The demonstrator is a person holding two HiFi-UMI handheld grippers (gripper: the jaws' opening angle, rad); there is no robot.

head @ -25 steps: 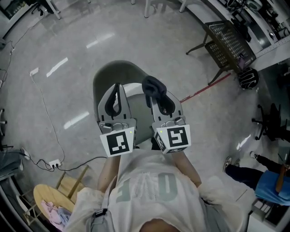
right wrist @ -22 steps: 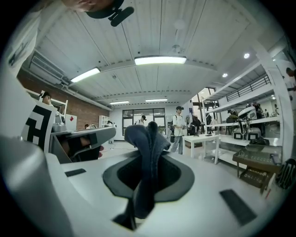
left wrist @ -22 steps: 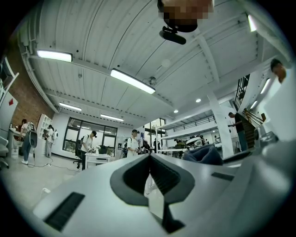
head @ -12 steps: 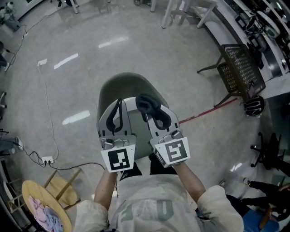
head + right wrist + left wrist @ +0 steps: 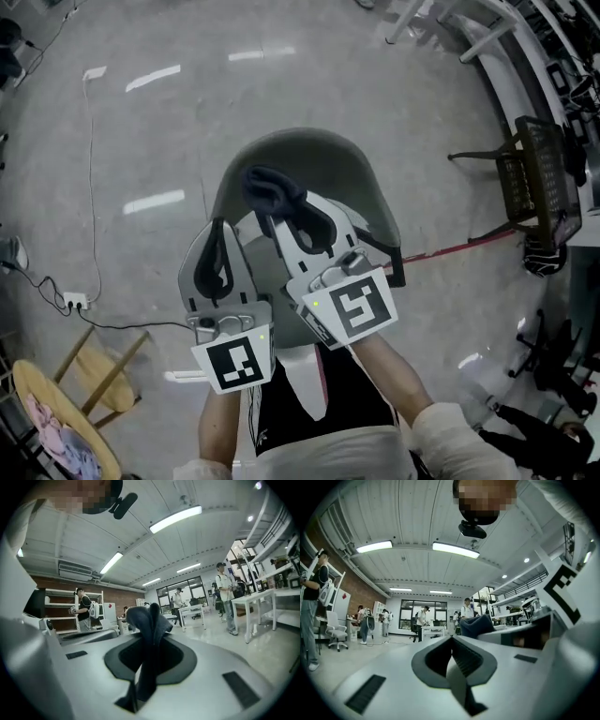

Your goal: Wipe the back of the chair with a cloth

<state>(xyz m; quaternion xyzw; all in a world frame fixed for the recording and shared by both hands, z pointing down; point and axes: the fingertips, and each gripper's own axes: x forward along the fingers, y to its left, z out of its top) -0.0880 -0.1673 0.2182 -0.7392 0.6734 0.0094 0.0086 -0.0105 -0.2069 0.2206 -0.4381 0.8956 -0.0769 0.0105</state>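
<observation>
Your right gripper pinches the cloth: soft, light, so grip deep. Left gripper is pressed together, empty.

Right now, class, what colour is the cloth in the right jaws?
Dark blue cloth; right gripper view.

1. The right gripper has its jaws closed on a dark blue crumpled cloth, which is bunched at their tips.
2. Under and beyond those jaws curves the grey moulded chair back.
3. The left gripper, its jaws together, is just beside the right jaws and nearer the person.
</observation>
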